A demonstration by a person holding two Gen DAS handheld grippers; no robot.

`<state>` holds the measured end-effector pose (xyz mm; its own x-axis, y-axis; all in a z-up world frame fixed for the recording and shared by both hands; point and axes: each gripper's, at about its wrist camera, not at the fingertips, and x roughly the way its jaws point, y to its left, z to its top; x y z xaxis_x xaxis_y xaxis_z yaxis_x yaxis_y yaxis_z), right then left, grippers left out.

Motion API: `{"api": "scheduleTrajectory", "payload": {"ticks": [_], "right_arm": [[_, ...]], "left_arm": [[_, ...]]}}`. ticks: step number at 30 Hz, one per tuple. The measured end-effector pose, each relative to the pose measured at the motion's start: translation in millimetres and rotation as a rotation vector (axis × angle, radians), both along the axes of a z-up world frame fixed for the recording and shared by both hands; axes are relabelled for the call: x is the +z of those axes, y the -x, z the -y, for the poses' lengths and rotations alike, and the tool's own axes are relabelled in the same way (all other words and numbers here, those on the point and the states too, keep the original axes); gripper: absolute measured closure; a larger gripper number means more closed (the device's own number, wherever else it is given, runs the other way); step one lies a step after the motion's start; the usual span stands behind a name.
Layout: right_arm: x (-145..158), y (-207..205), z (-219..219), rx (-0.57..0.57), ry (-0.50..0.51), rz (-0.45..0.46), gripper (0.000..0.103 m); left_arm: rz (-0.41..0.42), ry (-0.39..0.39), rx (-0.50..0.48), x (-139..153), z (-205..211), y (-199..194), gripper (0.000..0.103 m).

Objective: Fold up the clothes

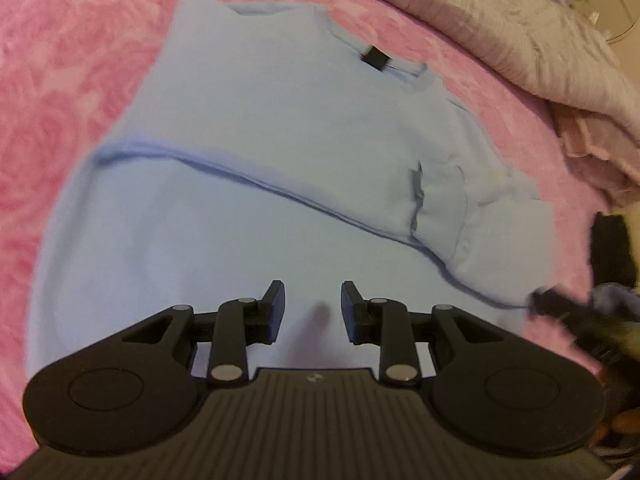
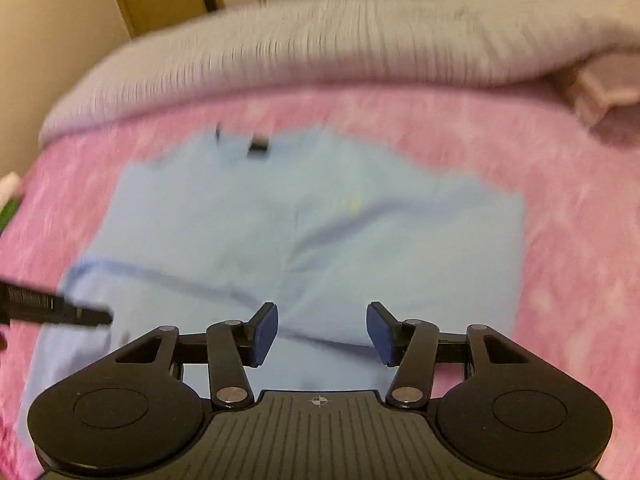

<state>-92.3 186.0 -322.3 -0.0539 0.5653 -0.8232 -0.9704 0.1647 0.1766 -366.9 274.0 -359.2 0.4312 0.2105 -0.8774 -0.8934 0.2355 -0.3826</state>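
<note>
Across the whole near and middle ground spreads a bed with a pink blanket [image 1: 60, 92], and along its far edge lies a bunched grey cover [image 2: 360, 36]. On the pink blanket, near its middle, rests the light blue shirt [image 1: 260, 140], lying flat with its collar at the far end and a small black label [image 1: 375, 58] showing at the neck. One sleeve [image 1: 440, 204] looks already turned in across the body, its edge running as a dark crease from left to right, so the folding seems begun but far from finished: the other side and the fold of the length appear still to do.

Over the near part of the shirt hangs the left tongs [image 1: 313, 308], tipped steeply downward, parted a little with nothing between the pads, only bare cloth below. The right tongs [image 2: 322, 332] point down over the near right part of the shirt, standing wider apart and likewise empty; that view is smeared by blur. At the left edge of the right view a dark finger of the other tool [image 2: 80, 314] pokes in above the cloth.
</note>
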Motion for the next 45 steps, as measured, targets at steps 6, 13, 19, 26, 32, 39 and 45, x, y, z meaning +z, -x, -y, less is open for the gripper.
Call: {"api": "scheduleTrajectory", "payload": {"ticks": [6, 13, 19, 26, 32, 39, 45], "right_arm": [[-27.9, -76.3, 38.0, -0.358, 0.204, -0.039, 0.050], [-38.8, -177.5, 90.6, -0.848, 0.219, -0.296, 0.050], [-42.7, -199.6, 83.1, -0.859, 0.216, -0.265, 0.050], [-49.7, -198.3, 55.6, -0.794, 0.211, -0.237, 0.050], [-48.5, -192.6, 33.9, -0.769, 0.186, -0.255, 0.050], [-54.9, -165.8, 1.8, -0.689, 0.190, -0.258, 0.050], [-56.8, -142.6, -16.1, -0.621, 0.203, -0.219, 0.050]], "left_arm": [[0.208, 0.139, 0.057, -24.3, -7.3, -27.4, 0.073], [0.273, 0.094, 0.116, -36.0, -41.8, -70.7, 0.067], [0.203, 0.114, 0.075, -55.8, -61.6, -105.9, 0.064], [0.276, 0.020, 0.075, -25.6, -65.0, -102.1, 0.101], [0.198, -0.382, 0.009, 68.3, -95.8, -45.8, 0.102], [-0.042, -0.399, -0.010, 40.2, -142.3, 16.2, 0.102], [-0.039, -0.376, -0.035, 16.1, -134.6, 30.2, 0.102]]}}
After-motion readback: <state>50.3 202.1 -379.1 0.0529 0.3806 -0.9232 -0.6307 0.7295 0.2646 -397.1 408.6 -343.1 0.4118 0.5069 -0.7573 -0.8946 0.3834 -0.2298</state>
